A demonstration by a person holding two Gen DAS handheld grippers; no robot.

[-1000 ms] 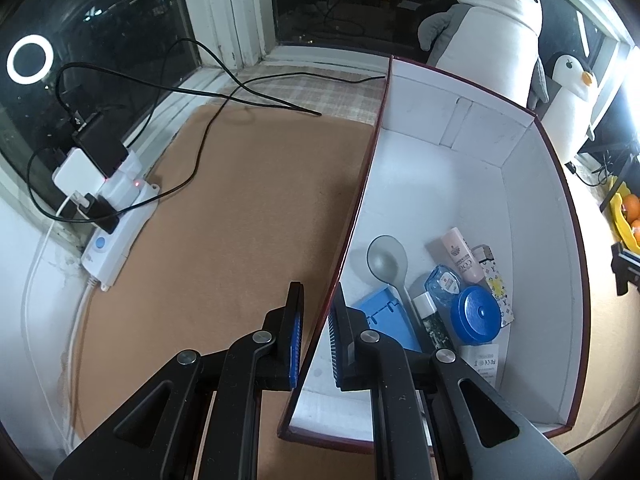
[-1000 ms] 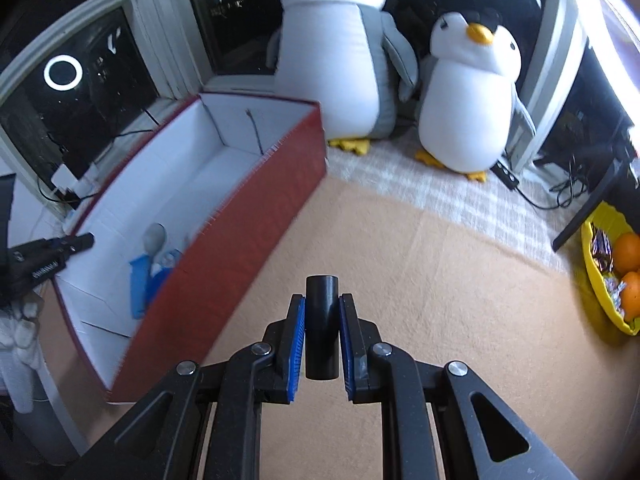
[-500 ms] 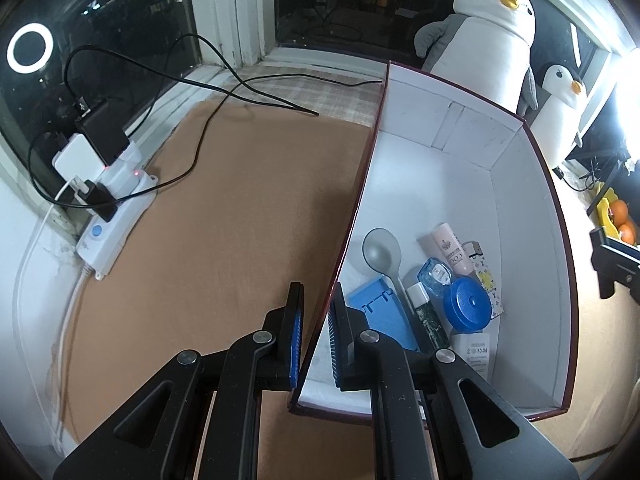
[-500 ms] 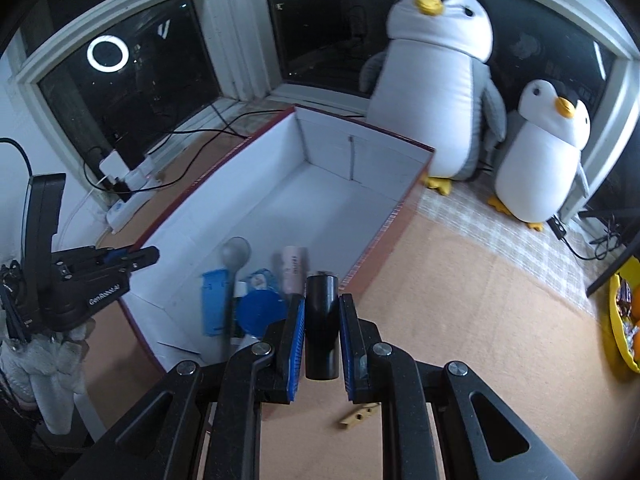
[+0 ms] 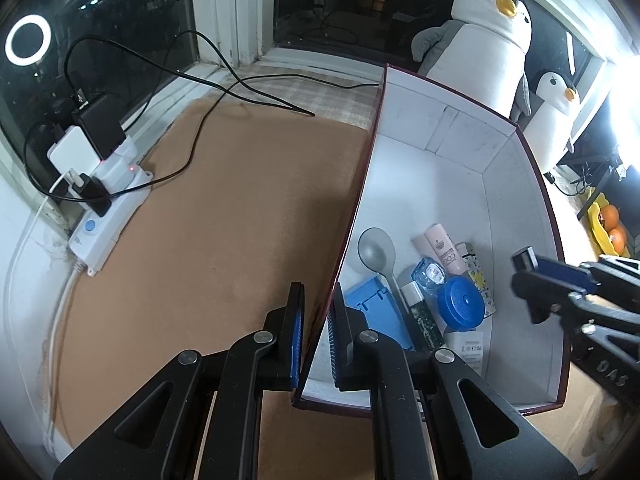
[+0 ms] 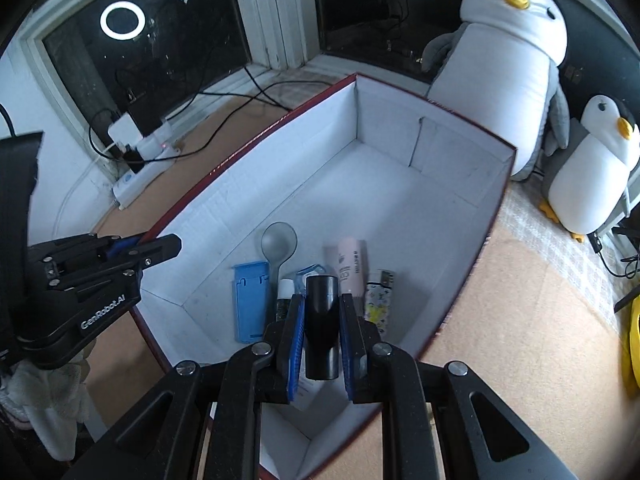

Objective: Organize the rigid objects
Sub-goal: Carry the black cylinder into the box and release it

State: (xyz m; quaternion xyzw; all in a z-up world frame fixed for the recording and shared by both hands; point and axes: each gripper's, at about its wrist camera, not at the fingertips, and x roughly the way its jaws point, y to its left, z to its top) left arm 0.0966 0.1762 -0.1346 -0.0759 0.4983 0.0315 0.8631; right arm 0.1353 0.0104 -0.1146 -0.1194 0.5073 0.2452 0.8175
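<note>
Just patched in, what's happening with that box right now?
A person works two handheld tongs. The left tongs are clamped on the near side wall of the red box, steadying it. The right tongs hold a black cylinder over the box's near end, above a blue tray, grey spoon, pink tube and other small items already inside. The cylinder is not yet released.

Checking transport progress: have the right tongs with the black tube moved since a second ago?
Yes. The right tongs, shut on the black tube, moved from the brown mat across the box wall to above its contents.
</note>
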